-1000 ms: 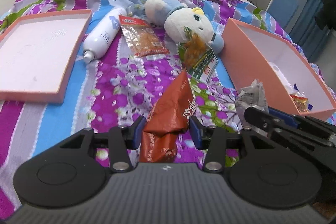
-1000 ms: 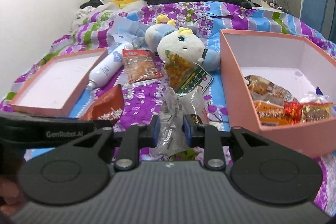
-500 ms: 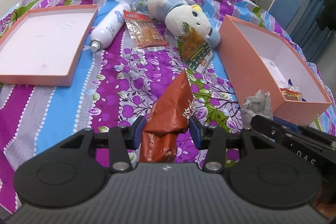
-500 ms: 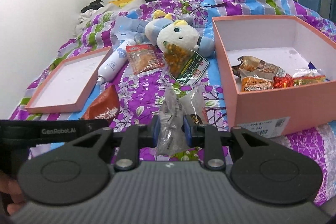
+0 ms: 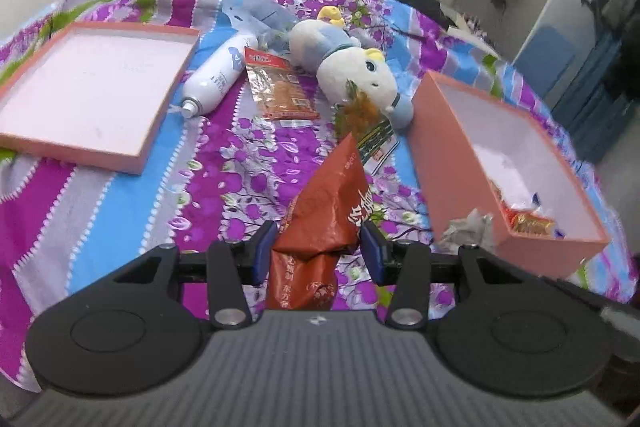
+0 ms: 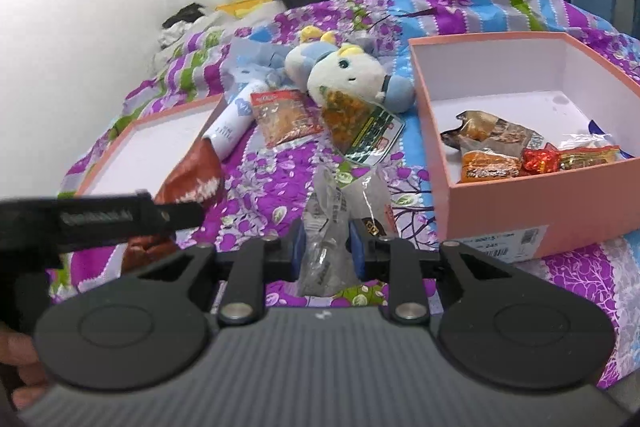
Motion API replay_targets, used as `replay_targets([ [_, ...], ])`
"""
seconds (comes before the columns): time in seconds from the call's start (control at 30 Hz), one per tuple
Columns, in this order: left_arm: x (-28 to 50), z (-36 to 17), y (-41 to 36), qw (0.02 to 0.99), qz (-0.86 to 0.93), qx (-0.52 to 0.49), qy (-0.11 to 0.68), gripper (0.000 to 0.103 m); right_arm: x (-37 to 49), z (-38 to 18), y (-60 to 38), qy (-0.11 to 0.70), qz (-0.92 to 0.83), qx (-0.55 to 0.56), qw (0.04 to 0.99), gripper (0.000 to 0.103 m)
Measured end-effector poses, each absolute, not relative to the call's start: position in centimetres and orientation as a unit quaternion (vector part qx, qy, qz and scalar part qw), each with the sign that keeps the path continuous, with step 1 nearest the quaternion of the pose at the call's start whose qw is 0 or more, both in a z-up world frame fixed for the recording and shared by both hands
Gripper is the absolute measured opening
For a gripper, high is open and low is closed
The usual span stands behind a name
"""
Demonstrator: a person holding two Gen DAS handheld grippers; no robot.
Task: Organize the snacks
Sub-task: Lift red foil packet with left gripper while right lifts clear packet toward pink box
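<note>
Above the patterned bed, the left hand-held gripper is clamping a red-brown snack packet while the right hand-held gripper is pinching a clear wrapper beside the pink box.

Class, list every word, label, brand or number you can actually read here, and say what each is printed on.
None reads with certainty.
Red-brown snack bag: large Chinese characters, creased, not legible.
Pink box sticker: digits and barcode, blurred.
White spray bottle: print too small.
Left gripper side: lettering blurred.
Green-labelled packet: unreadable.

Both wrist views over bed
</note>
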State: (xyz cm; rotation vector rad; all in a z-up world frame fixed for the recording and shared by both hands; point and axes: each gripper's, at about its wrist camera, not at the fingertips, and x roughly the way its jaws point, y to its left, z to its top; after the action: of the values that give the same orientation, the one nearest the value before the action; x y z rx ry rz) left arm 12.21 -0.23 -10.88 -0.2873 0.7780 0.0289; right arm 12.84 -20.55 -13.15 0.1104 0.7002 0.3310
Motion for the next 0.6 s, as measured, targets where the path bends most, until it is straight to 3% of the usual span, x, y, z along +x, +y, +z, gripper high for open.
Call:
replay_targets([
  [0.3, 13.2, -9.7, -0.5, 0.916, -0.004, -0.128, 0.380, 0.051, 13.4, -10.4, -22.9, 0.311, 0.147, 0.066, 0.936, 0.028],
  [0.6, 16.3, -3.9, -2.7, 0.932, -0.048, -0.113, 0.340, 0.051, 14.9, -5.2, -25.0, 0.248, 0.130, 0.065, 0.958, 0.028],
])
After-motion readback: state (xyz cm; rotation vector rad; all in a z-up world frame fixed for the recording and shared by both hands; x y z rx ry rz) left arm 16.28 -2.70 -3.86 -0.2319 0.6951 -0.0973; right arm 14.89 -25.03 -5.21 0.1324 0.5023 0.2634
